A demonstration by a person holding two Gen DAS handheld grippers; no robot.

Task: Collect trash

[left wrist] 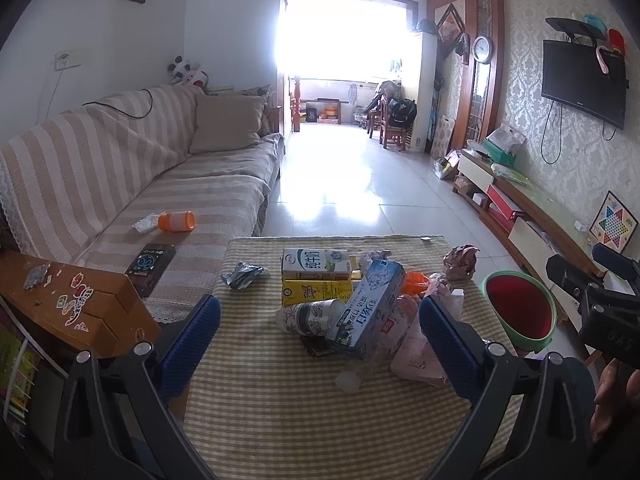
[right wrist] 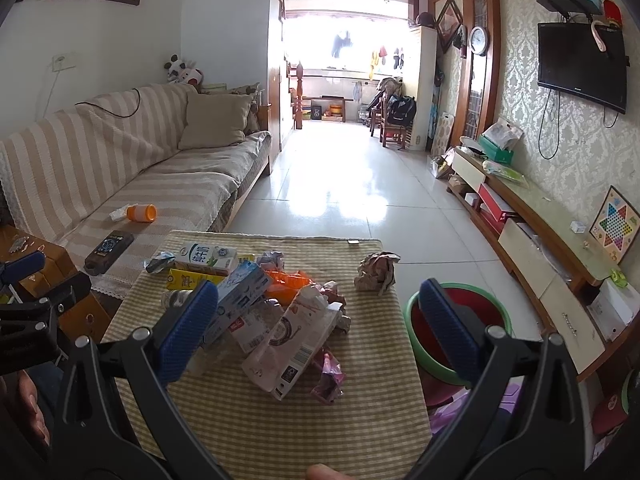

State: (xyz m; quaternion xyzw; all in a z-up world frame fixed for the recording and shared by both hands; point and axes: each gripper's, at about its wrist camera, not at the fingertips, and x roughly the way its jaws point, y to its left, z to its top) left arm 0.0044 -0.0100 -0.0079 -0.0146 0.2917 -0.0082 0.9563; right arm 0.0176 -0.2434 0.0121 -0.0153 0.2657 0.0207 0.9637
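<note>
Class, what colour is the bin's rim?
Green, around a red inside; the bin shows best in the left wrist view.

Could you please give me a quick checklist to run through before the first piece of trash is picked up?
1. Left gripper open and empty: ok.
2. Right gripper open and empty: ok.
3. Bin uncovered, beside the table's right edge: ok.
4. Trash pile between the fingers' line of approach: ok.
5. Crumpled paper ball apart from the pile, easy first pick: ok.
6. Room left in bin: cannot tell.
</note>
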